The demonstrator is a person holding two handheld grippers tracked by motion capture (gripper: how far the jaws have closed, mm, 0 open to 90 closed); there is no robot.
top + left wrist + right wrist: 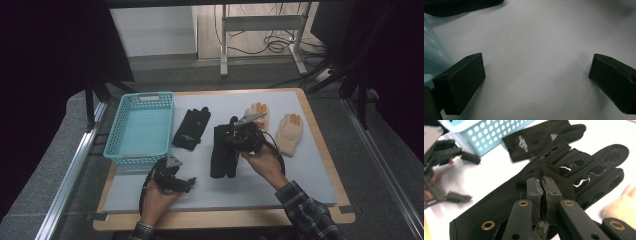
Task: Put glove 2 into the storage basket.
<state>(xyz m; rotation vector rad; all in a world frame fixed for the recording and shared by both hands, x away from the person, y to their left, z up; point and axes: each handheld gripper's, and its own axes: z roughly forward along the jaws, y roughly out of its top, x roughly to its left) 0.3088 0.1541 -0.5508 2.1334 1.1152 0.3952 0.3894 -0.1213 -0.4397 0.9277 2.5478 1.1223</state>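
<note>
Two grippers work over the grey table. Right gripper has its jaws pinched together on the black glove, which lies near the table's middle, fingers toward the far edge. Left gripper rests near the front-left corner with its jaws spread wide and nothing between them, just beside the blue basket. Another black glove lies by the basket; two beige gloves sit toward the far-right corner.

Dim, dark-edged high view (gripper views brighter, softly blurred).
</note>
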